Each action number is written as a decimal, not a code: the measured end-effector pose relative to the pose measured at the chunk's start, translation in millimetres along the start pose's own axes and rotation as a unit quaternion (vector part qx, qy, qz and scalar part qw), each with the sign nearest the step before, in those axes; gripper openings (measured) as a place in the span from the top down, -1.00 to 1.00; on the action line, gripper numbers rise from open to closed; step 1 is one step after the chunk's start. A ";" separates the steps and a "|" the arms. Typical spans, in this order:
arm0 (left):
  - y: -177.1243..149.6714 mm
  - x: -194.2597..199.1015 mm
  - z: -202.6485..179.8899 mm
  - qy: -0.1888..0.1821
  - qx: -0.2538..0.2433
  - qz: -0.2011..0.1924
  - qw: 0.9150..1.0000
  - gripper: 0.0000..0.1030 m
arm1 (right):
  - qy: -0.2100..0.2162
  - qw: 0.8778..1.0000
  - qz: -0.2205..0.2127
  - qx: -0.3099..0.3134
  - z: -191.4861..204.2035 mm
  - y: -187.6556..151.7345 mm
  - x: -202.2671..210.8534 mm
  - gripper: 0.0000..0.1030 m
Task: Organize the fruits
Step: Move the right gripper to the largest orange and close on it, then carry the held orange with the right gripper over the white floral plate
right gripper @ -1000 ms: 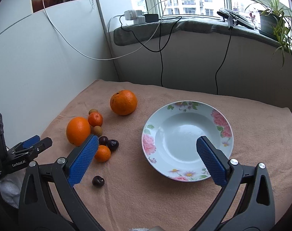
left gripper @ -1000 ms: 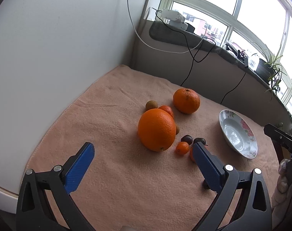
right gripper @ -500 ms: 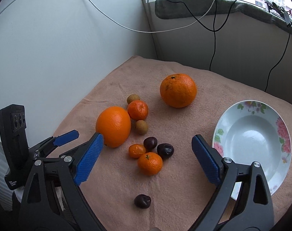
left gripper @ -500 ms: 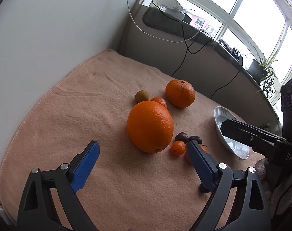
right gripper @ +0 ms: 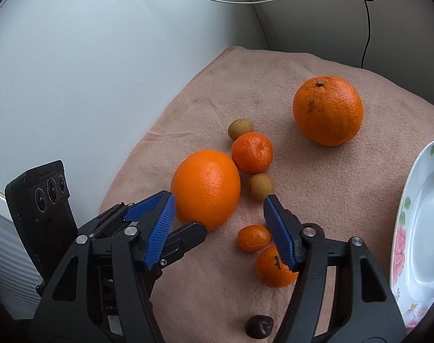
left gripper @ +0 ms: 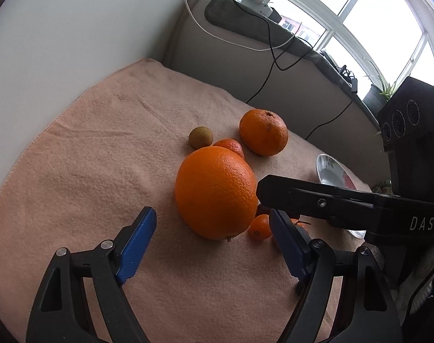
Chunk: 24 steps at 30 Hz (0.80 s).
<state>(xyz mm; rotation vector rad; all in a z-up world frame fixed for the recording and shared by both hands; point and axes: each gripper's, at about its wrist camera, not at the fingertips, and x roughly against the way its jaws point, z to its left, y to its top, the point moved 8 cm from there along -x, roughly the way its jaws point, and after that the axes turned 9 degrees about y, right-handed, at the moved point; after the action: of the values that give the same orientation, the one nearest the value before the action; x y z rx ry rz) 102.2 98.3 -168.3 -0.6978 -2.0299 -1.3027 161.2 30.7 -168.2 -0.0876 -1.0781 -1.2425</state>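
The big, round, bumpy orange point(left gripper: 215, 193) is sitting mid-frame on the soft pink towel point(left gripper: 88, 157). The left tool point(left gripper: 214, 245) and right tool point(right gripper: 219, 223), with ridged blue pads, are gaping and closing in, gripping nothing. The shiny flowered plate point(right gripper: 422, 228) is lying at the right edge.

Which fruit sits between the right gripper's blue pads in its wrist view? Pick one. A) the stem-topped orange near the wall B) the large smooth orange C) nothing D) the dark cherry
B: the large smooth orange lies between the right gripper pads, which do not visibly press it.
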 end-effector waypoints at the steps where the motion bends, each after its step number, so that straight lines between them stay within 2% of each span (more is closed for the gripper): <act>1: 0.3 -1.7 -1.1 -0.001 -0.002 0.002 1.000 -0.56 | 0.003 1.000 0.004 0.000 2.3 0.7 -4.2 -0.23; 11: -0.8 -15.4 -3.4 -0.011 0.002 0.013 1.000 -0.46 | 0.008 0.999 0.034 0.010 5.8 7.0 -31.1 -0.16; 19: 1.1 -24.0 -4.5 -0.013 0.003 0.020 1.000 -0.44 | 0.004 0.999 0.042 0.018 10.1 7.6 -38.0 -0.16; 24: 0.5 -27.3 -5.1 -0.012 0.002 0.024 1.000 -0.31 | 0.003 0.999 0.044 0.021 10.5 7.7 -38.8 -0.17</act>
<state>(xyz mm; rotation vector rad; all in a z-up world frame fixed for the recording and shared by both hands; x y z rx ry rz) 121.9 91.0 -186.4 -0.7582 -2.0232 -1.2678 163.7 67.5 -185.9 -0.0976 -1.0841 -1.1392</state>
